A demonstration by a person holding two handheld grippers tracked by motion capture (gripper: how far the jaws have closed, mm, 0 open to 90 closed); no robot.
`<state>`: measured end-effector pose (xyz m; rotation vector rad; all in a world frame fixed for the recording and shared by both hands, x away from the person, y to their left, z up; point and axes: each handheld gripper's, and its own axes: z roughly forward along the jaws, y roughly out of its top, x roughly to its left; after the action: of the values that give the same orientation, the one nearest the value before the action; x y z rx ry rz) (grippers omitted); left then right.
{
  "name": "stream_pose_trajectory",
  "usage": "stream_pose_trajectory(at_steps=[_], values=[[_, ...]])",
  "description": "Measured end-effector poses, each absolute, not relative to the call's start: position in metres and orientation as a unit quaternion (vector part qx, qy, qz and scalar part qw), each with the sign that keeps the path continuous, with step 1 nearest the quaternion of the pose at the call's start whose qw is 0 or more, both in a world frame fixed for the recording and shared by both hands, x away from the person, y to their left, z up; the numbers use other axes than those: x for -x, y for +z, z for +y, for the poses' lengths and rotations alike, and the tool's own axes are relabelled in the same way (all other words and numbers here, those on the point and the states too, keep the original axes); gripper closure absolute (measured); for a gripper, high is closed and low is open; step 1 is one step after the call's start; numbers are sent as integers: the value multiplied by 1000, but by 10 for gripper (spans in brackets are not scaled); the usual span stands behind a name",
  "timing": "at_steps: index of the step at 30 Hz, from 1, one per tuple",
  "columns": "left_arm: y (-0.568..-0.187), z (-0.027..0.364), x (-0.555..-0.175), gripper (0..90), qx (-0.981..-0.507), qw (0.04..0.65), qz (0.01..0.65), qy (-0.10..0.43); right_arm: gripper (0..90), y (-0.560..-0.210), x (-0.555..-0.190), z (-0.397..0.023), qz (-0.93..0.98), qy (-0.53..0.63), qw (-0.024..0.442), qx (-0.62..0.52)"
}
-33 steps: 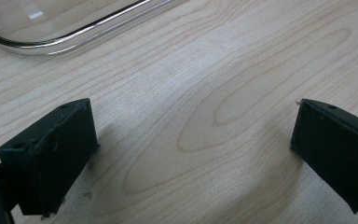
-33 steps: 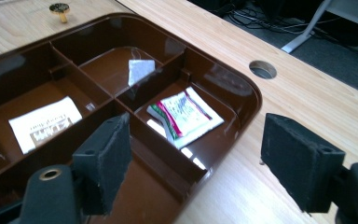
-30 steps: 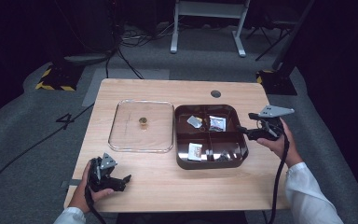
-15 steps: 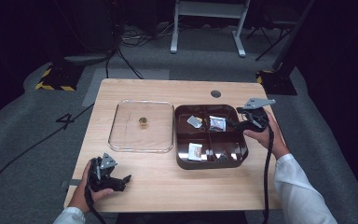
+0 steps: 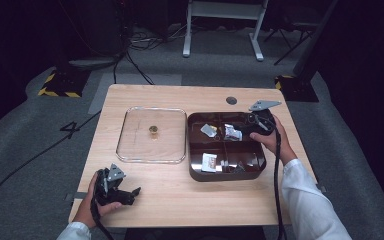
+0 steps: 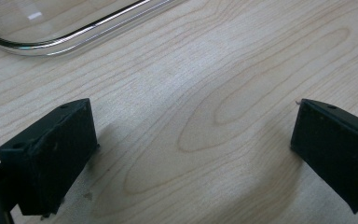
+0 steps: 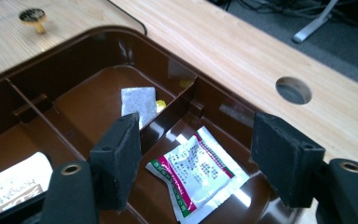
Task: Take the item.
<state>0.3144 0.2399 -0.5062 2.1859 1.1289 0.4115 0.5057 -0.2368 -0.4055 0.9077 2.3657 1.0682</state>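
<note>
A brown divided tray (image 5: 196,170) (image 7: 70,56) sits right of centre on the wooden table. In its far compartments lie a grey-white sachet (image 5: 208,129) (image 7: 138,101) and a white packet with red and green print (image 5: 232,132) (image 7: 197,164). My right gripper (image 5: 244,127) (image 7: 193,161) hovers open just above the printed packet, its jaws on either side of it. A packet with brown lettering (image 5: 209,162) (image 7: 14,182) lies in a near compartment. My left gripper (image 5: 132,192) (image 6: 193,154) rests open on bare wood near the front left edge, nothing between its jaws.
A clear glass lid (image 5: 130,145) (image 6: 65,35) with a small brass knob (image 5: 153,130) (image 7: 33,17) lies flat left of the tray. A round cable hole (image 5: 231,100) (image 7: 293,89) is in the table behind the tray. More small packets (image 5: 232,166) fill the near right compartment.
My right gripper has moved left from beyond the tray's right edge to over its far right compartment and dropped toward the printed packet. The left gripper has stayed put.
</note>
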Motion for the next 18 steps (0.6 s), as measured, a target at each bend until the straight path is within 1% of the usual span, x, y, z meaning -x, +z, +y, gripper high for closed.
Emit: stream_pose_trajectory(at_steps=[3, 5, 6, 18], values=[[-506, 240, -314, 3, -831, 318, 429, 156, 338, -413, -510, -230, 853, 363, 189, -325], [-506, 240, -314, 4, -831, 318, 429, 156, 391, -417, -512, -227, 858, 354, 184, -323], [-506, 240, -314, 4, -831, 318, 429, 156, 398, -419, -513, -225, 861, 350, 181, -322], [-506, 240, -314, 3, -831, 318, 429, 157, 421, -436, -527, -206, 879, 300, 158, -335]])
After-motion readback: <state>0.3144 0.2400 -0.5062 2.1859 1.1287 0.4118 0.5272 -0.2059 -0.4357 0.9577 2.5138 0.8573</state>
